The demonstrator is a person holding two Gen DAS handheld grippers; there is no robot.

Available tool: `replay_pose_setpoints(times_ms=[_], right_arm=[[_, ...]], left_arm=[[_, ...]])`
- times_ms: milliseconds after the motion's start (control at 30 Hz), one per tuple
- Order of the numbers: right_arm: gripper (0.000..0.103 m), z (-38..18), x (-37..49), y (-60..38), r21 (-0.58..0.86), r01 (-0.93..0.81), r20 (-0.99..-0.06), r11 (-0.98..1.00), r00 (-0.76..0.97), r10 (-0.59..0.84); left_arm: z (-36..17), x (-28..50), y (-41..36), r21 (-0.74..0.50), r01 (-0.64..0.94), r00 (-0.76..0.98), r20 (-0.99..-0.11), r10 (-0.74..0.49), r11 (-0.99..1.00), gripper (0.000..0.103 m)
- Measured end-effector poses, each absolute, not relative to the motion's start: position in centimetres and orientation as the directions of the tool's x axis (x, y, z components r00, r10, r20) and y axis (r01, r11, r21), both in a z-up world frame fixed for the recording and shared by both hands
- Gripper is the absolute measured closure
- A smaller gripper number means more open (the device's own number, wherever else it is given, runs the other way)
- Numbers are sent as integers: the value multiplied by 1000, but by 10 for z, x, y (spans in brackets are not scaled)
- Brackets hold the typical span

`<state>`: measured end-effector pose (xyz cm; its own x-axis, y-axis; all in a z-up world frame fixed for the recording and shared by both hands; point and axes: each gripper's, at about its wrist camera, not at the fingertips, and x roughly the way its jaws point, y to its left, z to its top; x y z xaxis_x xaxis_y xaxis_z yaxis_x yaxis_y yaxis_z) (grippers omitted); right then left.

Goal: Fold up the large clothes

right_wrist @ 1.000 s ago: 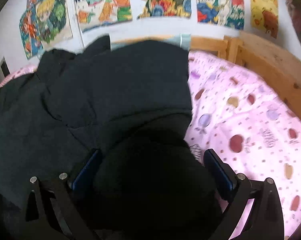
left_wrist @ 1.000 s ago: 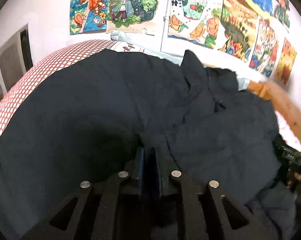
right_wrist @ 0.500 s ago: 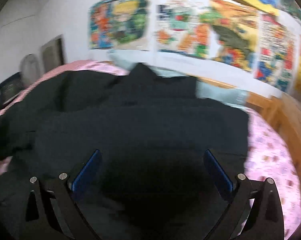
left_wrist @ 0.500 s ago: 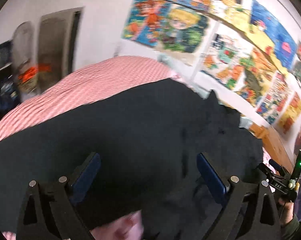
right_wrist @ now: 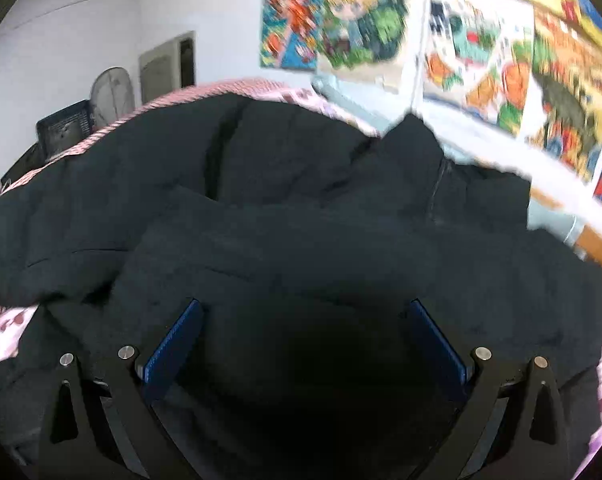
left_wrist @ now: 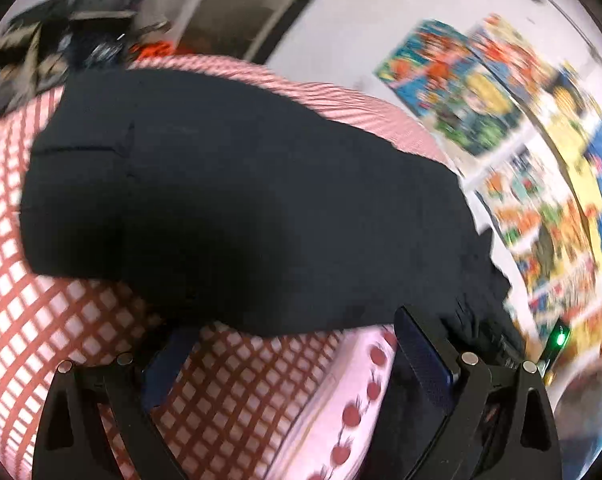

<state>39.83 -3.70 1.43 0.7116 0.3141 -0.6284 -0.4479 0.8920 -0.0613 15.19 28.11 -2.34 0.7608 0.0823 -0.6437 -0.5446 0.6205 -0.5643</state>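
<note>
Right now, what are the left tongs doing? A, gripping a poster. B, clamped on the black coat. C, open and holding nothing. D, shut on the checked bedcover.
C: the left tongs stand wide apart over the checked bedcover, with the black coat lying beyond them, ungripped.

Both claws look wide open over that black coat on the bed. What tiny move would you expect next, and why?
Probably the left gripper dips to pinch the near edge of the black coat. Its jaws stand open and empty over the checkered sheet, and the right gripper is open too, holding nothing.
</note>
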Motion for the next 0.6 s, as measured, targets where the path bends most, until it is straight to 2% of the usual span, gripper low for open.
replay_pose_setpoints(times_ms=[133, 167, 200, 233, 300, 367, 467, 600], right_arm=[[3, -12, 416, -38, -40, -433, -665, 901, 684, 299], [3, -15, 417, -37, -40, -433, -664, 900, 684, 300], [3, -15, 418, -37, -39, -434, -661, 900, 686, 302], [3, -15, 415, -37, -39, -434, -656, 900, 691, 304], [3, -12, 413, -37, -44, -433, -651, 900, 696, 303], [3, -6, 409, -41, -44, -428, -641, 903, 705, 303], [3, 7, 401, -55, -19, -423, -623, 906, 714, 320], [3, 24, 391, -77, 35, -419, -597, 907, 719, 355]], left_arm=[[-26, 164, 287, -592, -555, 787, -601, 138, 585, 7], [-24, 166, 286, -581, -558, 786, -598, 155, 593, 12], [-21, 169, 284, -566, -563, 783, -599, 169, 602, 30], [-19, 173, 283, -551, -571, 778, -601, 184, 609, 41], [-16, 177, 286, -536, -578, 776, -594, 212, 615, 78], [-8, 177, 288, -525, -576, 782, -577, 235, 627, 90], [12, 176, 287, -476, -552, 801, -530, 278, 685, 95], [65, 183, 266, -396, -451, 866, -410, 285, 800, 96]])
